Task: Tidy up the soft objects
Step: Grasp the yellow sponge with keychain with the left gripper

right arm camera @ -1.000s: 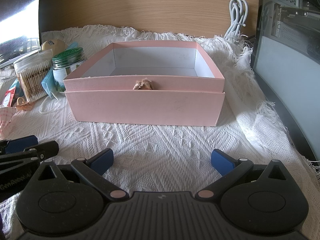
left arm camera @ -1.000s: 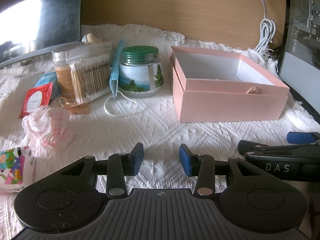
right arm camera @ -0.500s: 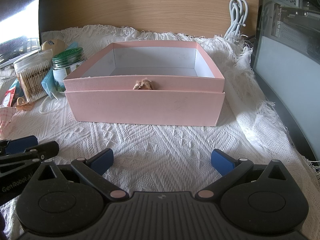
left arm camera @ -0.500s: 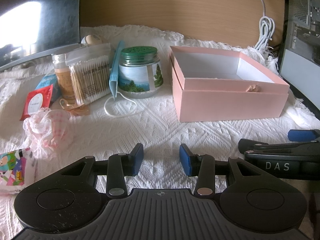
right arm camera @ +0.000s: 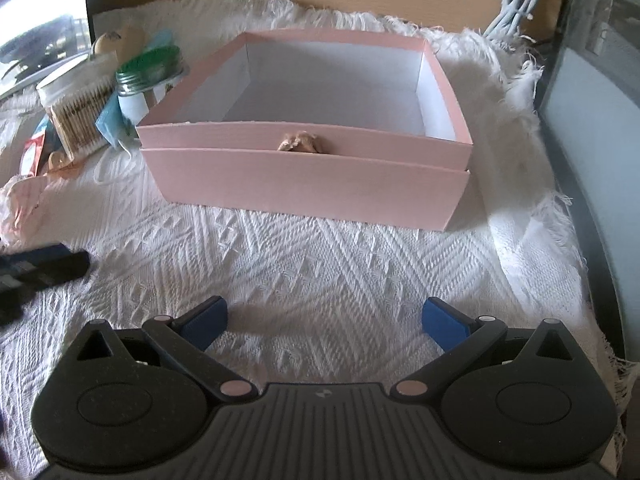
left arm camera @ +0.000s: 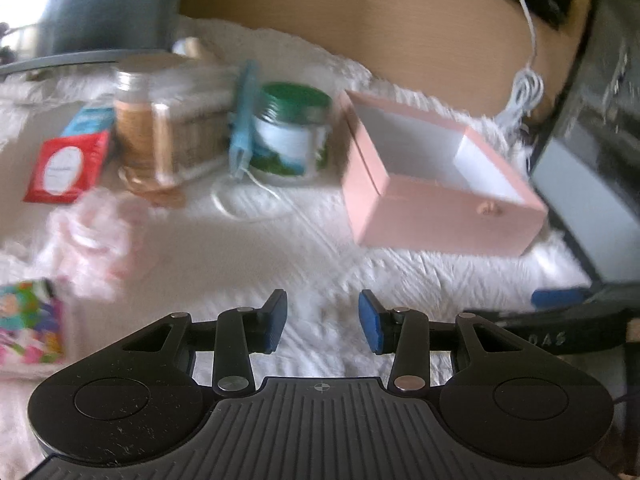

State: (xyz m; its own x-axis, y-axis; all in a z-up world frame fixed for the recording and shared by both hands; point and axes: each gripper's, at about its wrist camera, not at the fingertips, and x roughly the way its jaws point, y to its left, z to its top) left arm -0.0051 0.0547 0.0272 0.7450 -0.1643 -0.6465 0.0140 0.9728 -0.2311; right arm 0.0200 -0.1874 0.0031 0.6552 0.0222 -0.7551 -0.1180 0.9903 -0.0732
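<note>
Now | L gripper (left arm camera: 322,322) half-open, R gripper (right arm camera: 324,322) wide | pink box (right arm camera: 304,178) ahead, prob. empty

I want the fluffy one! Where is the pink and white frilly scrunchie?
In the left wrist view, the pink and white frilly scrunchie lies on the white cloth at the left, below the red packet.

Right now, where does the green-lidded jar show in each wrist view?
Left wrist: green-lidded jar sits upper centre, just left of the pink box.
Right wrist: jar sits upper left, partly hidden behind the box's left corner.
Shared landmark: the pink box.
</note>
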